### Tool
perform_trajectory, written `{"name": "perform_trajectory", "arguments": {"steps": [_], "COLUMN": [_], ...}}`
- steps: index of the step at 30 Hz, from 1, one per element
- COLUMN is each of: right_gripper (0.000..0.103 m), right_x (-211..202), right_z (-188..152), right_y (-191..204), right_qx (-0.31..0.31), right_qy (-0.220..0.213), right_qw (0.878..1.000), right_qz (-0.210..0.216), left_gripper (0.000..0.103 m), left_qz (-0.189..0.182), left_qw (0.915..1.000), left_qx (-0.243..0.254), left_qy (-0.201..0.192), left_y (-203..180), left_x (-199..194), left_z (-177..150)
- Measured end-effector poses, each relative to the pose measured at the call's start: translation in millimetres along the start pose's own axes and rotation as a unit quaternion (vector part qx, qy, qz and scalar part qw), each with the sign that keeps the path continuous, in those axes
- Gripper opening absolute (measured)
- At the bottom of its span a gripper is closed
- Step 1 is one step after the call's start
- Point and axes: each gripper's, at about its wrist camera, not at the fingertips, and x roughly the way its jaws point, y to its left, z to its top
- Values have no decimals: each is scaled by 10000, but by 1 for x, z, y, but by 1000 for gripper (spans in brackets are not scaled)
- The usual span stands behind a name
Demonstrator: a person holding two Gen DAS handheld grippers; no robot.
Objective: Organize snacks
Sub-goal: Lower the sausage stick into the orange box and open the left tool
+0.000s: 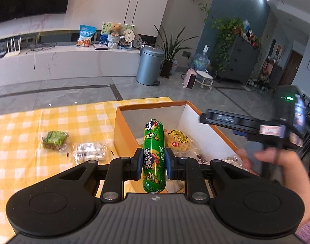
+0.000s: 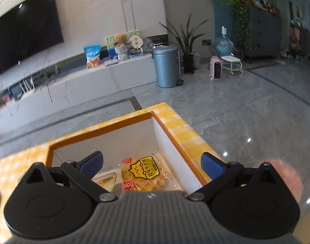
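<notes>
My left gripper [image 1: 153,163] is shut on a green sausage stick [image 1: 154,142], held lengthwise over the near edge of an orange box [image 1: 122,122] with white inner walls. A wrapped yellow waffle [image 1: 178,140] lies inside the box. In the right wrist view my right gripper [image 2: 152,165] stands wide open above the same orange box [image 2: 169,134], nothing between its blue pads [image 2: 93,163]. Below it lie the wrapped waffle [image 2: 142,173] and a pale packet [image 2: 106,180]. The right gripper body [image 1: 246,125] and a hand [image 1: 276,158] show at the right of the left wrist view.
A yellow checked cloth [image 1: 33,122] covers the table. On it, left of the box, lie a green-wrapped snack [image 1: 55,139] and a clear packet of pale sweets [image 1: 89,151]. The table's far edge drops to a grey tiled floor; a metal bin [image 1: 149,65] stands beyond.
</notes>
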Motion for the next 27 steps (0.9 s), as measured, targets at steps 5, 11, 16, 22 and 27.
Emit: {"name": "perform_trajectory", "arguments": {"steps": [5,11,16,22,27], "right_gripper": [100,100,100,100,100], "right_x": [-15,-20,-22,-21,-20], "right_z": [0,-2,-4,0,-1], "right_y": [-19,-35,-45,-53,-50], "right_qx": [390,711,915,1105,1150], "right_qy": [-30,-6,30,0,44], "right_qw": [9992,9973,9955,9932,9926], "right_qz": [112,184,257,361,387], "left_gripper": [25,25,25,25,25], "left_qz": [98,31,82,166,196], "left_qw": [9998,9995,9972,9926,9902], "left_qx": [152,184,497,672,724], "left_qy": [93,256,544,996,1177], "left_y": [-18,-37,-50,-59,-61], "left_x": [19,52,92,121,127], "left_z": [11,14,19,7,-5]}}
